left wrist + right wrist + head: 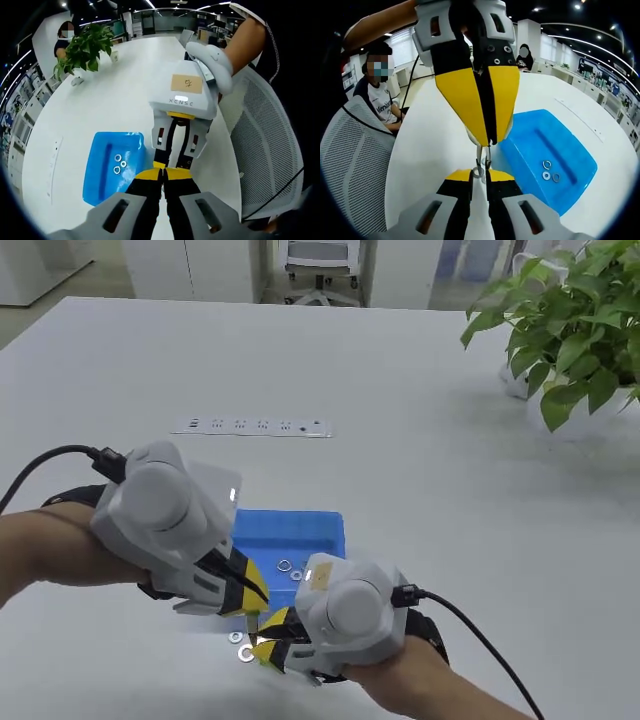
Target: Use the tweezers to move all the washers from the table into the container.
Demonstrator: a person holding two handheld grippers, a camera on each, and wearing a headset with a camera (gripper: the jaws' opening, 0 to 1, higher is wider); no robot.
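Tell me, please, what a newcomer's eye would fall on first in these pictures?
The bright blue container sits on the white table, toward its near edge, with three washers in it. Just in front, the left gripper and right gripper meet tip to tip above loose washers. A leafy plant stands far right.

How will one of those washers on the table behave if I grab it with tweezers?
The washers look like thin metal rings lying flat on the smooth table, so probably light, hard to get under, and apt to slide. Being round, a dropped one may roll.
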